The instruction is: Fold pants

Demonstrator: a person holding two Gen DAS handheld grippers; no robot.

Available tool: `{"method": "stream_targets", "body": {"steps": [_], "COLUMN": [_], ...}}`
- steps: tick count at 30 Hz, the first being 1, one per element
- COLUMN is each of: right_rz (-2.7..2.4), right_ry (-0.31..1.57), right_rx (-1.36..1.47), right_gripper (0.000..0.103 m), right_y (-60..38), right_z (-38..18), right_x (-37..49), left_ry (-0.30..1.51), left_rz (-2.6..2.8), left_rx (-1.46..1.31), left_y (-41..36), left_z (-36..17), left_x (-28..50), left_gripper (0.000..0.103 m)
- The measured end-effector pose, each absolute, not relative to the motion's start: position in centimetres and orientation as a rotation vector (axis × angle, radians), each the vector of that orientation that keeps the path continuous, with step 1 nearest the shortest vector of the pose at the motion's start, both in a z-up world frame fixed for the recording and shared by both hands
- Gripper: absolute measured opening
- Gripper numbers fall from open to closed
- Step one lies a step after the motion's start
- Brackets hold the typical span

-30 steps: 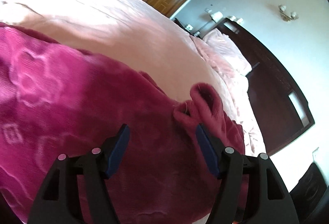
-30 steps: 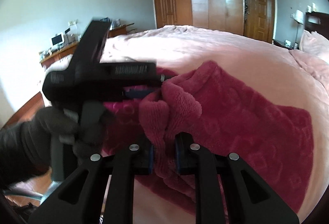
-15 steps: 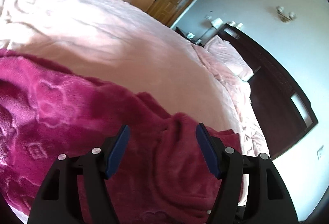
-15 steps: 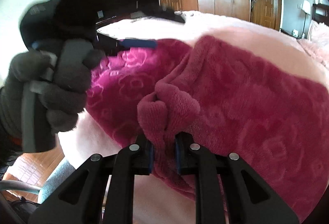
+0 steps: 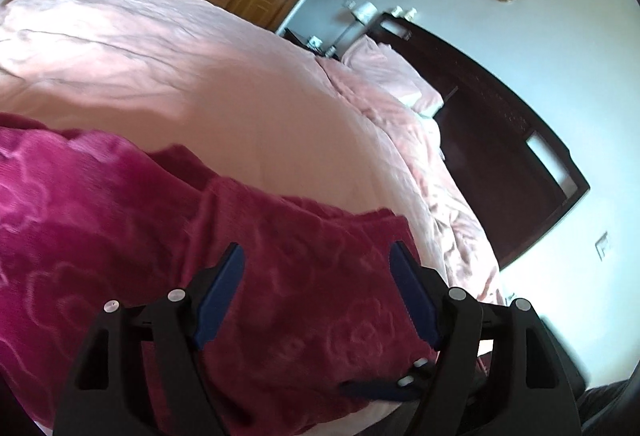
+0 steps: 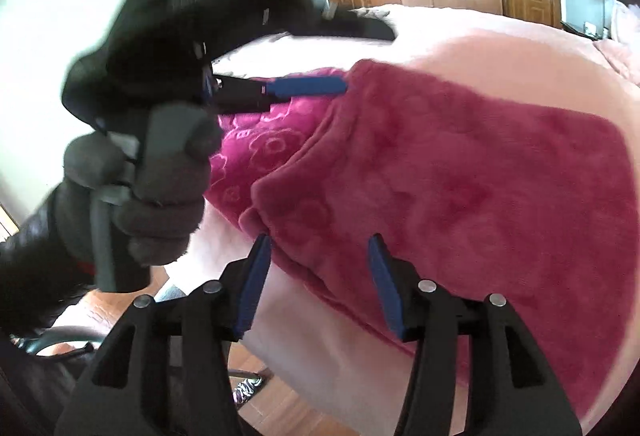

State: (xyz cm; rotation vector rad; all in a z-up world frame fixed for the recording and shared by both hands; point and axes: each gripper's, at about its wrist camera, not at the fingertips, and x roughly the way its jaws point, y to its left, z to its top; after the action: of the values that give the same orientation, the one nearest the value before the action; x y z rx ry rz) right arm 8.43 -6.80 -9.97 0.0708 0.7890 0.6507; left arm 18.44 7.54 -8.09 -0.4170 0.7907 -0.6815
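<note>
Your pants (image 6: 460, 172), a plush magenta pair with an embossed flower pattern, lie folded over on the pink bed (image 5: 168, 76), close to its near edge. In the right wrist view a darker folded layer covers most of them, with a brighter patch showing at the left beneath it.

Your right gripper (image 6: 318, 242) has just been opening: its blue fingers (image 6: 252, 288) now stand apart on either side of the fold's lower edge, and the pads do not press on the cloth. The fabric lies between them, released.

Your left gripper (image 5: 316, 252) has also just been opening wider; its fingers (image 5: 218, 296) are spread above the pants with nothing held. From the right wrist view you can see your gloved left hand (image 6: 136, 192) around that gripper's handle, its blue finger reaching over the far edge of the pants, though the gripper is blurred
</note>
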Motion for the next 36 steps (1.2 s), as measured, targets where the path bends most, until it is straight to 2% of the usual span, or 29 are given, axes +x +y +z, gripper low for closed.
{"method": "stream_targets", "body": {"steps": [2, 5, 8, 10, 16, 22, 27, 29, 30, 31, 36], "right_rz": [0.608, 0.477, 0.345, 0.290, 0.228, 0.173, 0.170, 0.166, 0.164, 0.159, 0.140], "right_ry": [0.779, 0.755, 0.734, 0.720, 0.742, 0.764, 0.756, 0.760, 0.761, 0.763, 0.767], "right_rx": [0.094, 0.130, 0.179, 0.196, 0.220, 0.126, 0.122, 0.124, 0.123, 0.118, 0.125], "right_gripper": [0.052, 0.052, 0.052, 0.052, 0.052, 0.053, 0.053, 0.053, 0.053, 0.053, 0.053], "right_y": [-9.3, -13.4, -16.8, -18.6, -19.2, -14.9, -14.3, -14.2, -14.0, -13.8, -13.9], "right_z": [-9.2, -8.5, -8.4, -8.5, -10.2, -15.3, -15.8, -15.8, -15.7, -15.6, -15.0], "right_x": [8.3, 9.7, 11.4, 13.1, 17.8, 21.5, 20.8, 20.5, 20.2, 20.2, 19.7], "left_ry": [0.801, 0.823, 0.855, 0.876, 0.875, 0.863, 0.848, 0.792, 0.772, 0.748, 0.748], "left_rz": [-0.665, -0.622, -0.546, -0.505, -0.473, -0.454, -0.409, -0.367, -0.354, -0.330, -0.208], "left_rx": [-0.392, -0.384, -0.336, -0.317, -0.356, -0.306, -0.326, -0.337, -0.345, -0.359, -0.478], "left_y": [7.2, 6.5, 6.0, 6.2, 7.7, 7.3, 7.5, 8.4, 8.9, 9.8, 15.3], "left_z": [-8.5, -9.7, -11.3, -12.6, -14.9, -15.8, -14.0, -11.9, -11.3, -10.4, -7.8], "left_x": [18.4, 19.5, 20.4, 21.0, 21.2, 21.0, 20.0, 18.8, 18.4, 18.0, 19.2], "left_gripper": [0.074, 0.067, 0.051, 0.032, 0.012, 0.010, 0.010, 0.020, 0.033, 0.041, 0.046]}}
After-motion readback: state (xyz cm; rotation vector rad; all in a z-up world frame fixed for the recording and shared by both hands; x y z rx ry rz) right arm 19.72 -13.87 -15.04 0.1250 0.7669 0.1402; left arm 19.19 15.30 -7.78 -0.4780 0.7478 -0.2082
